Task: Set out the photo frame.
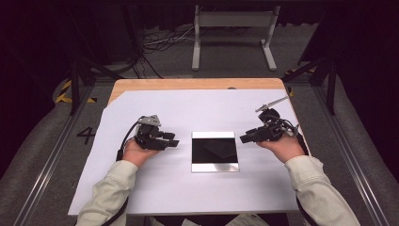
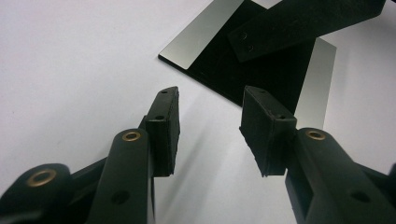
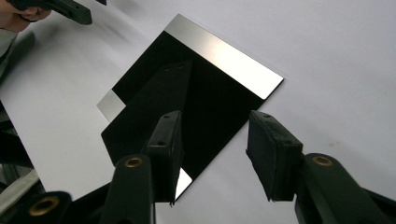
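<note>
White sheet (image 1: 188, 183) covering a light wooden surface (image 1: 188, 84). Square plate (image 1: 215, 150): glossy black centre, silver-grey bands along two opposite edges. Left gripper (image 1: 172, 139) and right gripper (image 1: 245, 138): matte black, with brass-coloured rivets at the jaws. Sleeves (image 1: 107, 193): pale beige. Floor (image 1: 362, 141): grey, with a yellow-and-black striped marking (image 1: 66, 92).

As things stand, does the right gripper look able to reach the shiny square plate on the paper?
Probably yes: the right gripper hovers open just beside the plate, and nothing lies between them on the white paper. Lying flat, its edge may be hard to pinch.
</note>
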Demonstrator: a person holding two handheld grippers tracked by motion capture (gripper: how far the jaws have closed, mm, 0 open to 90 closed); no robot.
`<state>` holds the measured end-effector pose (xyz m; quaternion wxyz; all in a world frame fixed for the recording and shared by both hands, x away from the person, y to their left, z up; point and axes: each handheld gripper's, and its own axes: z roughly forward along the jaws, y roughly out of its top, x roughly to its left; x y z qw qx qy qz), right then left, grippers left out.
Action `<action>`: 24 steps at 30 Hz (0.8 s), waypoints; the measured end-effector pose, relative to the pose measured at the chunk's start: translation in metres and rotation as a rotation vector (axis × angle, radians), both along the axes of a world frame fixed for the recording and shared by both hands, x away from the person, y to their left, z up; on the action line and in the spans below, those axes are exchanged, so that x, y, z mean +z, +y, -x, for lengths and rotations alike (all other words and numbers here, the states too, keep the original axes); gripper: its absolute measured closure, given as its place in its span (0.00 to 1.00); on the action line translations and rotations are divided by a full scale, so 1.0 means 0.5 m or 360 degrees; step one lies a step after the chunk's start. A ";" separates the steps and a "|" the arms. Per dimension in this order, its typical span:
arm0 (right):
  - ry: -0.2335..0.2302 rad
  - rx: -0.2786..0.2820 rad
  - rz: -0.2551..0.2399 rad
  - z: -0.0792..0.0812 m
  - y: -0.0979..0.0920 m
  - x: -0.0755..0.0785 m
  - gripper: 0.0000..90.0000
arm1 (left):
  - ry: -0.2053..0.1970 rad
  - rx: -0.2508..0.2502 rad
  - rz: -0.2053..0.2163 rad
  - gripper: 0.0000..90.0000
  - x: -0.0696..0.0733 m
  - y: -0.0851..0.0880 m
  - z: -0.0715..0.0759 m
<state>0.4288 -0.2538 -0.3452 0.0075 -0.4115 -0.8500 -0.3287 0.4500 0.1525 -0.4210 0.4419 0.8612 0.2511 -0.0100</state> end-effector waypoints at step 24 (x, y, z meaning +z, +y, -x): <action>0.0011 0.0053 -0.0081 0.016 0.056 -0.014 0.51 | 0.0001 -0.0005 -0.0005 0.64 0.000 -0.003 0.000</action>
